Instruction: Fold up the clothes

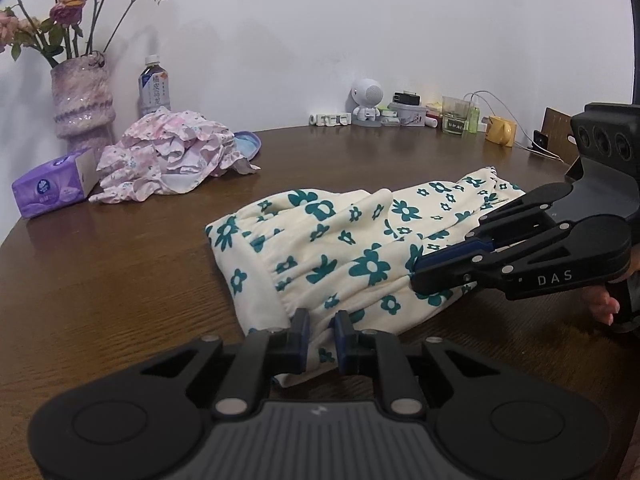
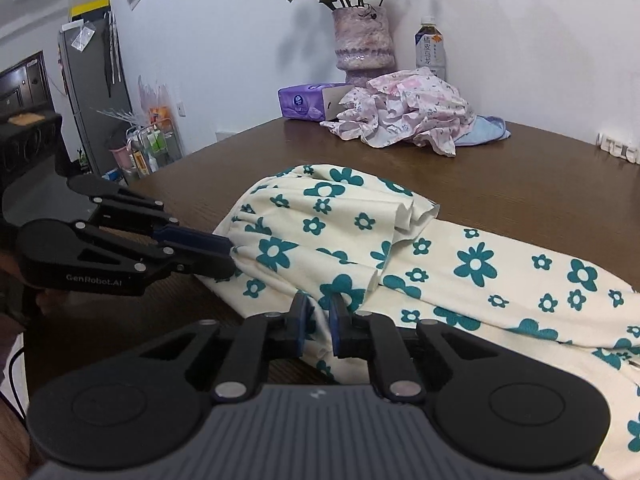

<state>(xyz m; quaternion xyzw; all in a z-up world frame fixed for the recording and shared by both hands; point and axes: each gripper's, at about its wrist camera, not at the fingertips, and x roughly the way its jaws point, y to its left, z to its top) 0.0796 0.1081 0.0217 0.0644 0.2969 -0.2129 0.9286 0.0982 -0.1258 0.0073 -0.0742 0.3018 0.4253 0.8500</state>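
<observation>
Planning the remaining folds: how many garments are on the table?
2: the cream flowered garment under both claws, and a crumpled pink garment by the vase. More may hide beneath it.

table [image 1: 120,280]: brown wood | on it: floral garment [image 1: 340,248], pink clothes heap [image 1: 172,156], tissue pack [image 1: 52,188], vase [image 1: 82,100], perhaps a cup [image 1: 498,130]

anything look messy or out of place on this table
Yes. A pink flowered garment lies crumpled in a heap by the vase, partly over a blue cloth and against the tissue pack. The cream garment with green flowers is bunched and rumpled at its gathered end, not flat.
</observation>
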